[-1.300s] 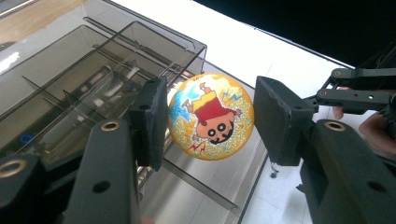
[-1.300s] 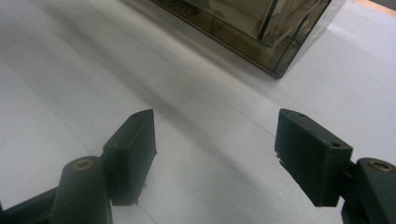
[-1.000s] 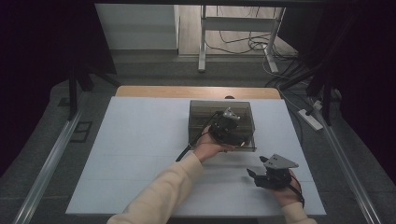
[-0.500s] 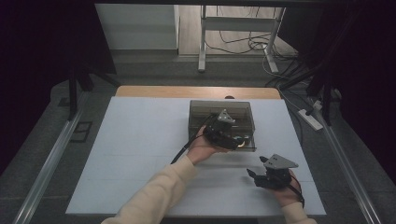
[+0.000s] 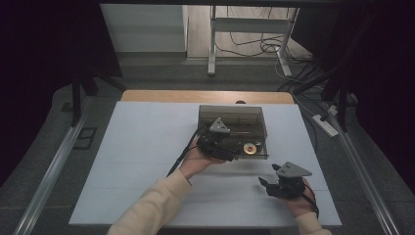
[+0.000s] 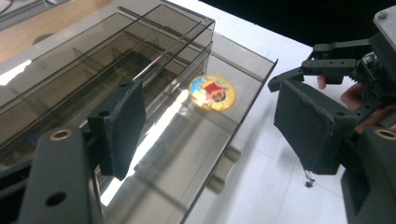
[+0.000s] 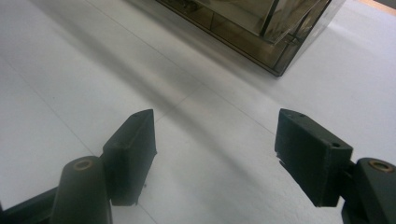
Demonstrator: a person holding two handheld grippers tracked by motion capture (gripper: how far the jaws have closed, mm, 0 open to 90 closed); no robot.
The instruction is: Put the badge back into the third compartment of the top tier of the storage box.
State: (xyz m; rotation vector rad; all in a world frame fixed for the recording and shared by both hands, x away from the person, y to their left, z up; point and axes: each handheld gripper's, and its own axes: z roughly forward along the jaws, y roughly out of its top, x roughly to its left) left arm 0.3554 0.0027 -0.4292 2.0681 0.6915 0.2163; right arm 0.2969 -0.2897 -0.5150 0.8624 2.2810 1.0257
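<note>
Left gripper (image 5: 234, 152) over smoky clear-plastic box (image 5: 235, 117)

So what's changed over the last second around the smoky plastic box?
The left hand-held gripper slid along the box's near edge toward the round sticker, its jaws opening a little with nothing between them. The smoky plastic box and the right hand-held gripper stayed put.

Bare white bench (image 5: 137, 161) lies open left of the smoked plastic box (image 5: 235, 120) — the sole obstacle, standing mid-bench; between box and right gripper (image 5: 266, 185) runs a free strip.
</note>
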